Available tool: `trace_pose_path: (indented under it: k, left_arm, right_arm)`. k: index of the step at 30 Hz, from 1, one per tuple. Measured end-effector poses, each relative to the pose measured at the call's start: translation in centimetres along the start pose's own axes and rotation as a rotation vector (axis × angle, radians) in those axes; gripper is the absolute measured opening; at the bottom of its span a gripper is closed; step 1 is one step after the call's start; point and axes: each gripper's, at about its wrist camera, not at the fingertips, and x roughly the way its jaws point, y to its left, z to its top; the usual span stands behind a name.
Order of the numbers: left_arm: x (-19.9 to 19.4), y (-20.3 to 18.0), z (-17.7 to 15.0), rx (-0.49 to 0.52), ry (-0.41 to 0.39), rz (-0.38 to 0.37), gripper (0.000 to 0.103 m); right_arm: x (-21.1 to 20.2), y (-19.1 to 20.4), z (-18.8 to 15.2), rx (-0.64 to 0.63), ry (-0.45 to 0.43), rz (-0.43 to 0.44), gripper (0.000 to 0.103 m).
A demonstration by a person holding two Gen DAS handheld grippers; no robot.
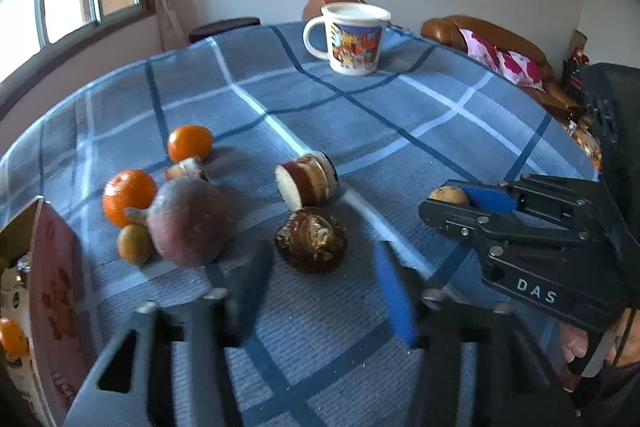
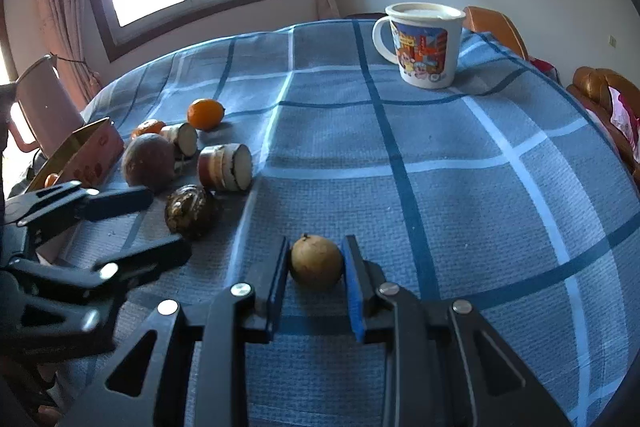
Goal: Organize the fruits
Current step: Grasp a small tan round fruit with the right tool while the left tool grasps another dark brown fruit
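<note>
- Two grippers work over a blue plaid cloth (image 2: 440, 155).
- At 9 o'clock in the right wrist view, a pink box (image 2: 86, 155) holds an orange (image 1: 12, 337).
- Beside it lie two oranges (image 1: 129, 195), a purple root (image 1: 188, 223) and cut pieces (image 2: 226, 167).
- The left gripper (image 1: 320, 291) is partly open around nothing; a dark fruit (image 1: 310, 245) sits just ahead.
- At 6 o'clock, the right gripper (image 2: 316, 267) clamps a small brown fruit (image 2: 316, 261).
- A mug (image 2: 424, 45) stands at 1 o'clock.

Sitting on the cloth: two oranges (image 1: 189, 143) (image 1: 129, 195), two small tan fruits (image 1: 134, 243) (image 2: 316, 260), one mug (image 1: 352, 39).
</note>
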Motion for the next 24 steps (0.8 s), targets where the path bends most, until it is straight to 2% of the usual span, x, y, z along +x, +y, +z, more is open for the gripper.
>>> trace_pose_path:
  k: [7, 15, 16, 17, 24]
  left_arm:
    - [1.1, -0.1, 0.9, -0.002, 0.007, 0.015, 0.049]
    - [2.2, 0.3, 1.2, -0.022, 0.054, 0.009, 0.049]
    - [2.2, 0.4, 1.2, -0.024, 0.053, 0.008, 0.047]
    - [2.1, 0.4, 1.1, -0.025, 0.052, 0.008, 0.041]
    - [1.7, 0.5, 0.8, -0.031, 0.044, -0.01, 0.041]
  right_arm:
    - [-0.1, 0.1, -0.1, -0.006, 0.0, -0.002, 0.03]
    - [-0.1, 0.5, -0.2, -0.023, 0.0, -0.019, 0.03]
    - [-0.1, 0.5, -0.2, -0.025, -0.002, -0.02, 0.03]
    - [-0.1, 0.6, -0.2, -0.026, -0.003, -0.021, 0.03]
    - [-0.3, 0.6, -0.3, -0.027, -0.016, -0.023, 0.03]
